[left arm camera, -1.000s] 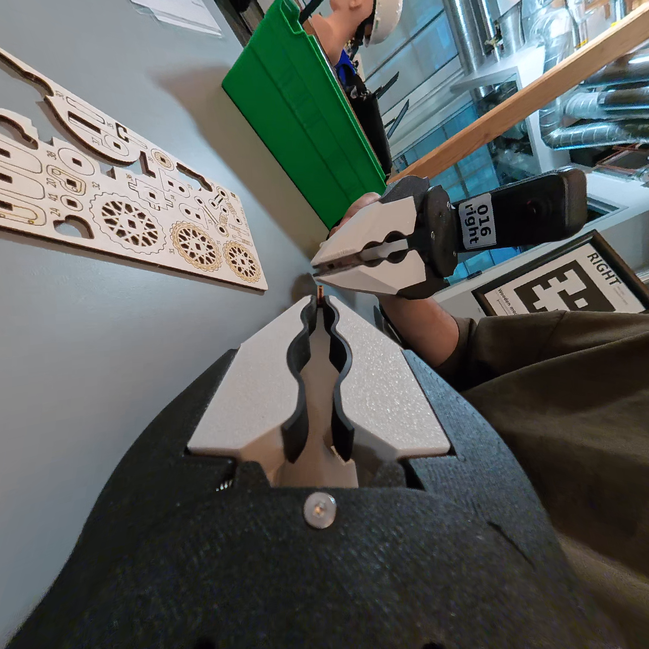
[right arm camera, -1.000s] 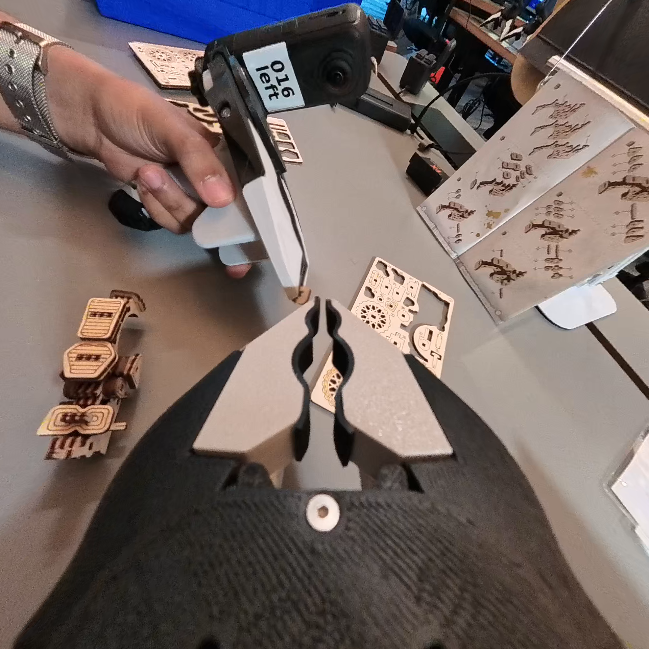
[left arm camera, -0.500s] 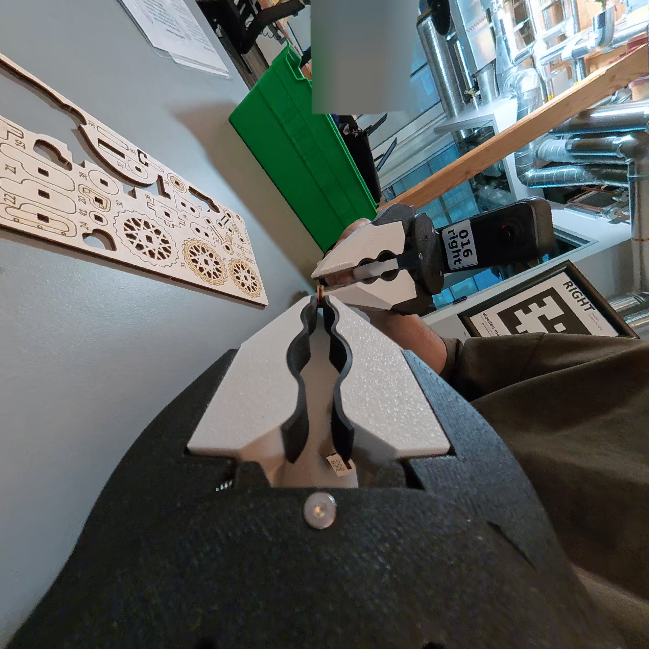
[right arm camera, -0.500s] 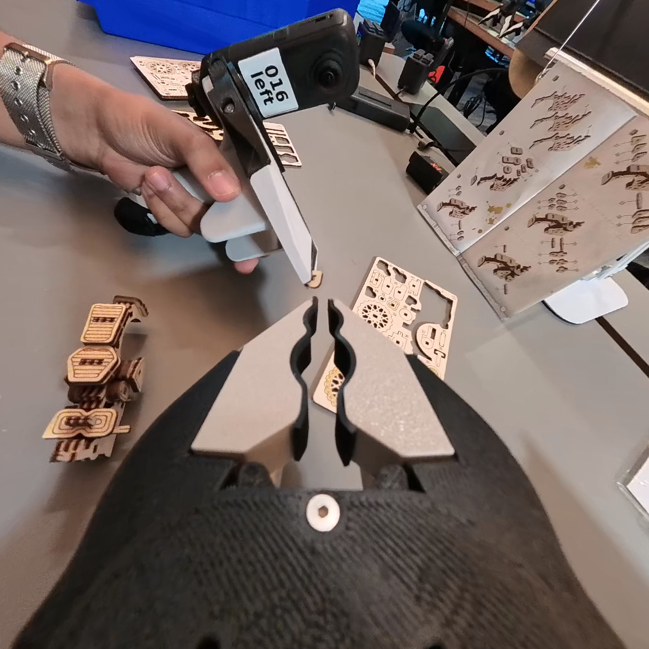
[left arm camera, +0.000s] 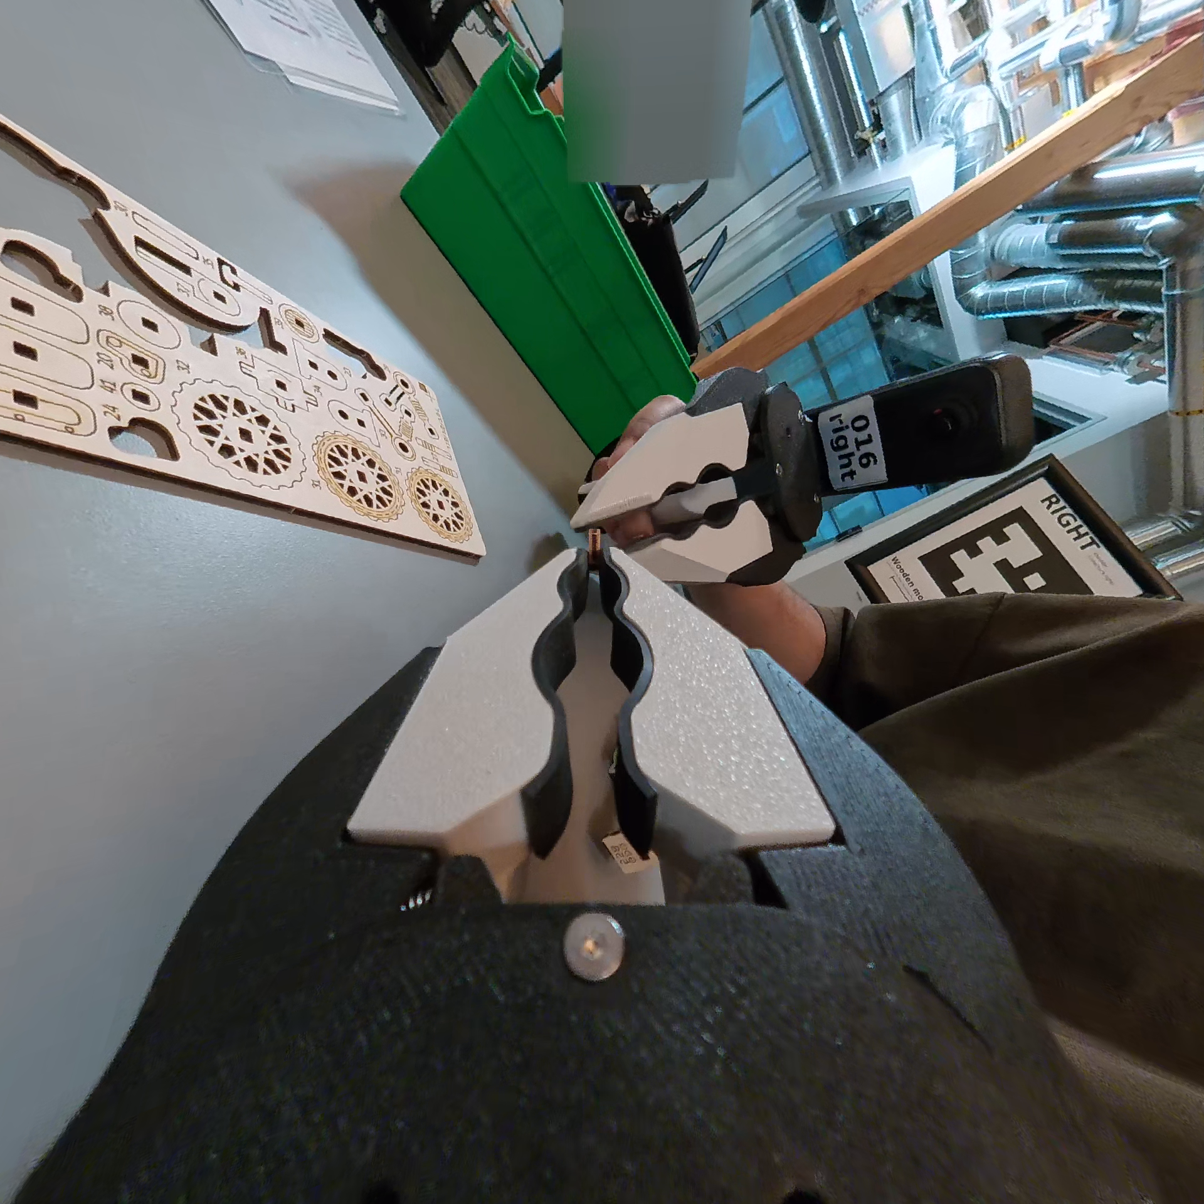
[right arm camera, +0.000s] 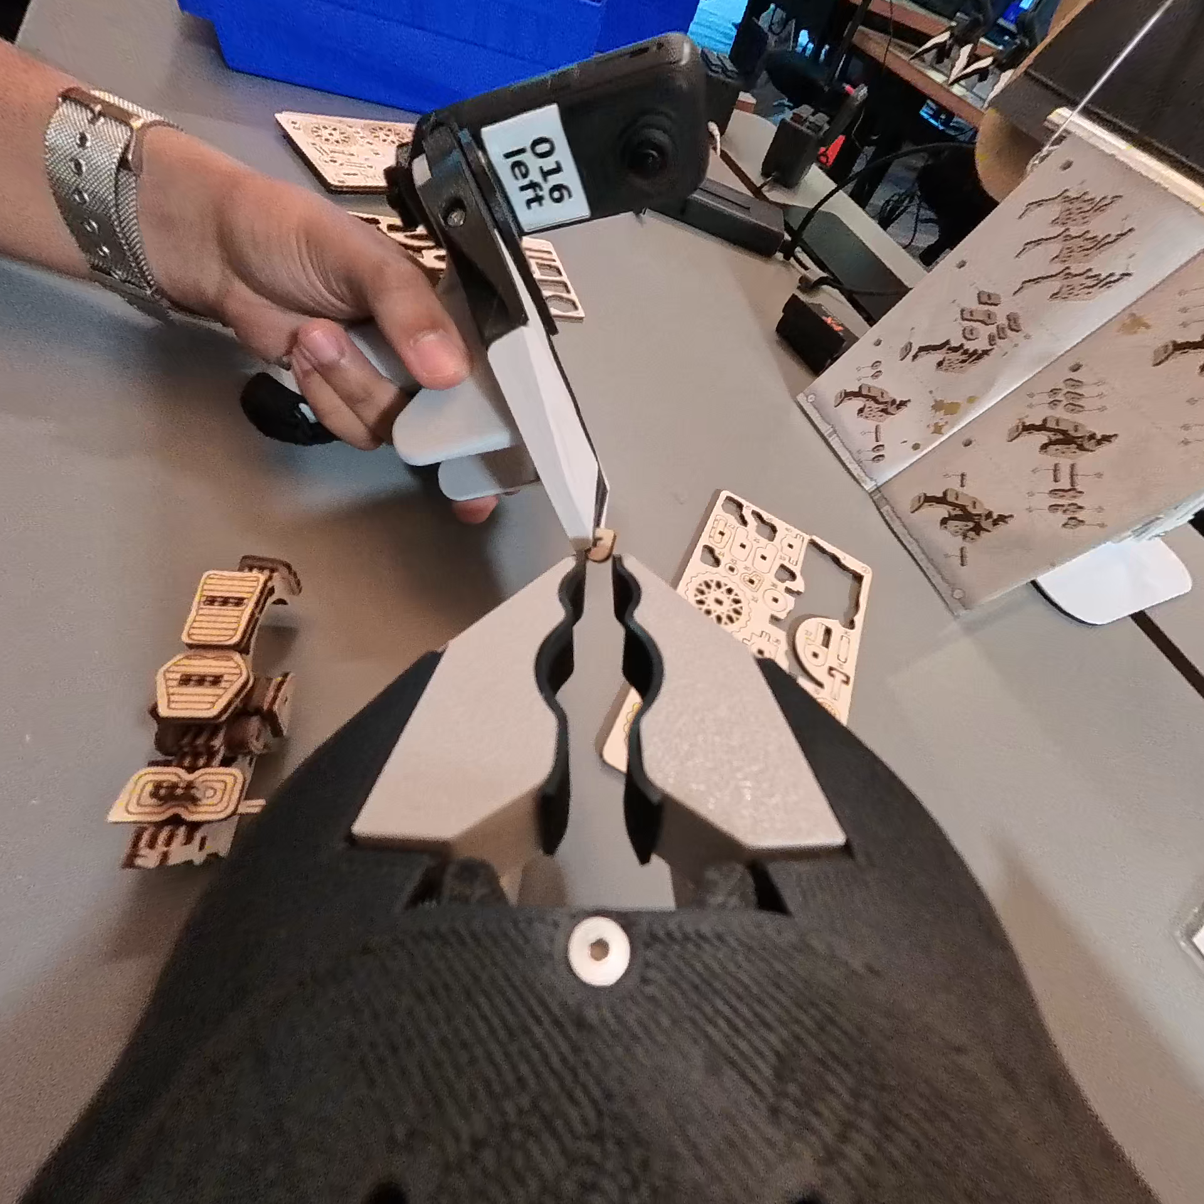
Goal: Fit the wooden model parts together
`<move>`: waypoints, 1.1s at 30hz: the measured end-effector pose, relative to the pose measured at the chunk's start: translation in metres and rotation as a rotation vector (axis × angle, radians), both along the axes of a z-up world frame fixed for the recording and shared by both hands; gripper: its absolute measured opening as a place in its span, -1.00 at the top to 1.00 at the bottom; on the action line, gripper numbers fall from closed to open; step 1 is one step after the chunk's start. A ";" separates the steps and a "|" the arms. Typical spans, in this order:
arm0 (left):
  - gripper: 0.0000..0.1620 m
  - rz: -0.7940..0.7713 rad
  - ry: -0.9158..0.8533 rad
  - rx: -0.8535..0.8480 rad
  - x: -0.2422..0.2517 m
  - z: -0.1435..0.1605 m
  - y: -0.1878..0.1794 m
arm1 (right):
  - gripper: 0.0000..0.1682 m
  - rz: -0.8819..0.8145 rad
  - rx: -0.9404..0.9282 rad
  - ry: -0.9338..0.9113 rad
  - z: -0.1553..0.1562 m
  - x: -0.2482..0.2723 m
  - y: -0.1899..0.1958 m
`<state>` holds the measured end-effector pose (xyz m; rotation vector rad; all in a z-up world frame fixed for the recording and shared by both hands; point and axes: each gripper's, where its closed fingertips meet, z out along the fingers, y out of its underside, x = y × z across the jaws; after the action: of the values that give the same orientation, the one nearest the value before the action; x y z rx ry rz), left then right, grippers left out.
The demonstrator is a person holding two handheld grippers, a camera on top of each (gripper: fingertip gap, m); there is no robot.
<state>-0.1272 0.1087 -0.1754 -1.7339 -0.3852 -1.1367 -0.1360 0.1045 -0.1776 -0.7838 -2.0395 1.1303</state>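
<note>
My left gripper (left arm camera: 593,555) is shut on a small wooden piece (left arm camera: 594,541), pinched at the very fingertips. In the right wrist view the left gripper (right arm camera: 594,529) points down and holds this piece (right arm camera: 602,544) right at the mouth of my right gripper (right arm camera: 594,561). The right gripper's jaws stand a little apart and hold nothing. A partly built wooden model (right arm camera: 202,703) lies on the grey table to the left. A laser-cut parts sheet (right arm camera: 775,586) lies just beyond the right fingers; it also shows in the left wrist view (left arm camera: 228,404).
An instruction sheet on a white stand (right arm camera: 1042,391) is at the right. A blue bin (right arm camera: 423,39) and more parts sheets (right arm camera: 345,150) lie at the back. A green bin (left arm camera: 541,260) stands by the table edge. A person's hands hold both grippers. My left and right fingertips are right by each other.
The right gripper's jaws have opened a little wider. The left gripper has brought the small piece back down to the right gripper's fingertips.
</note>
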 end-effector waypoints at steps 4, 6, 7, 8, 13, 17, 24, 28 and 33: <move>0.98 -0.007 -0.003 0.001 0.001 0.000 -0.001 | 0.94 0.007 0.005 0.000 0.000 0.001 -0.001; 0.98 -0.012 -0.008 0.004 0.002 0.001 -0.001 | 0.94 0.012 0.007 0.001 0.001 0.001 -0.001; 0.98 -0.011 -0.008 0.007 0.002 0.001 -0.001 | 0.94 0.012 0.009 0.002 0.001 0.002 -0.001; 0.98 -0.008 -0.006 0.009 0.002 0.001 -0.001 | 0.94 0.011 0.012 0.003 0.001 0.002 -0.001; 0.98 0.006 0.024 0.009 0.001 0.001 0.000 | 0.94 0.011 0.013 -0.002 0.000 0.002 -0.001; 0.98 0.014 0.067 0.005 0.003 0.001 0.000 | 0.90 -0.013 -0.032 -0.039 0.000 0.004 0.002; 0.98 0.083 0.224 0.035 -0.010 0.005 -0.004 | 0.72 -0.063 -0.116 -0.147 -0.004 0.048 0.005; 0.98 0.102 0.258 0.011 -0.016 -0.003 -0.002 | 0.70 -0.040 -0.274 -0.242 -0.016 0.096 0.001; 0.98 0.076 0.194 -0.004 -0.014 -0.005 0.005 | 0.76 0.086 -0.383 -0.275 -0.006 0.115 -0.015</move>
<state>-0.1407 0.1133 -0.1807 -1.7995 -0.3314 -0.9054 -0.0207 0.0897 -0.1834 -1.0994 -2.1206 1.5640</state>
